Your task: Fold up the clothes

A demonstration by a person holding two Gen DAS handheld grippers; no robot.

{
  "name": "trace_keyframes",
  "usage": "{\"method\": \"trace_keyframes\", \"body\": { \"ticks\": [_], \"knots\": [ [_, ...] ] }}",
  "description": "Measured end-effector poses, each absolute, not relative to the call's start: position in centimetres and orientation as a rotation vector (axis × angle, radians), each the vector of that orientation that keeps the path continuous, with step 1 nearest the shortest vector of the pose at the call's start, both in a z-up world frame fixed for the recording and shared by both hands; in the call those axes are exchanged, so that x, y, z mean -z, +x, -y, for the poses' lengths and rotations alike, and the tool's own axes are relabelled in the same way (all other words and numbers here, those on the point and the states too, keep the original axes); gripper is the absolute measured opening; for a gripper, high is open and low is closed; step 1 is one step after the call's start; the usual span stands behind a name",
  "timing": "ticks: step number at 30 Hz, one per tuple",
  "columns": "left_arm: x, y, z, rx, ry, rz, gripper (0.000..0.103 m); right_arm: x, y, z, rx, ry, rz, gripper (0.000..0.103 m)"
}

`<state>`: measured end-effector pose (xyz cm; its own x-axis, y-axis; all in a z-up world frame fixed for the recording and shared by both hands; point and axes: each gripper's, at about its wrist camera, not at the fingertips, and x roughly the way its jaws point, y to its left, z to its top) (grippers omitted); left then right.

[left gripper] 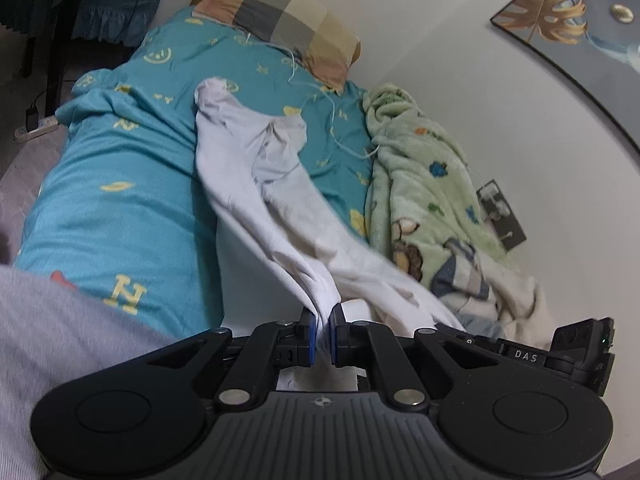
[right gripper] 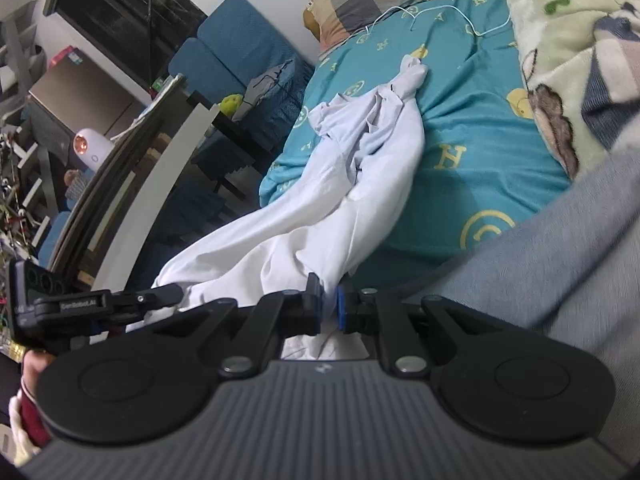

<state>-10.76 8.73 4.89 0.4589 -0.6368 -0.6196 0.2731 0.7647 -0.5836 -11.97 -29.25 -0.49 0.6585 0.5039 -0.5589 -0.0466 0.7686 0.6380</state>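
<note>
While one white garment [left gripper: 256, 168] stretches, bunched, across one teal bedsheet [left gripper: 120, 208], two grippers pinch its near edge. Left gripper [left gripper: 323, 334] has its jaws pressed on a fold of cloth; right gripper [right gripper: 329, 306] likewise. One checked pillow [left gripper: 280, 12], one green blanket [left gripper: 424, 168] and one white cable [left gripper: 332, 120] share the bed.

White garment [left gripper: 256, 168], crumpled, near edge lifted, far end trailing on teal bedsheet [left gripper: 120, 152]
</note>
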Motion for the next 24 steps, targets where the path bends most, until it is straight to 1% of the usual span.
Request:
{"method": "trace_keyframes", "body": {
  "ticks": [5,10,13,17,21,24],
  "knots": [
    [-7.0,-3.6,-6.8,0.538,-0.481,-0.837,0.007,-1.9,-5.3,29.8,-0.314,0.623,-0.735,0.011],
    [-6.1,5.9,-5.0,0.464,-0.511,-0.758,0.007,-1.8,4.3,30.2,-0.279,0.649,-0.703,0.011],
    [-3.4,11.8,-4.0,0.419,-0.533,-0.764,0.008,0.0,9.7,30.7,-0.248,0.650,-0.698,0.011],
    [1.7,18.5,-3.2,0.368,-0.529,-0.801,0.008,3.7,16.4,31.4,-0.207,0.645,-0.719,0.011],
    [7.0,23.5,-2.7,0.329,-0.515,-0.865,0.008,8.6,21.4,31.7,-0.169,0.630,-0.770,0.011],
    [9.9,25.3,-2.2,0.306,-0.467,-0.904,0.009,11.8,23.9,31.5,-0.151,0.615,-0.809,0.011]
  ]
}}
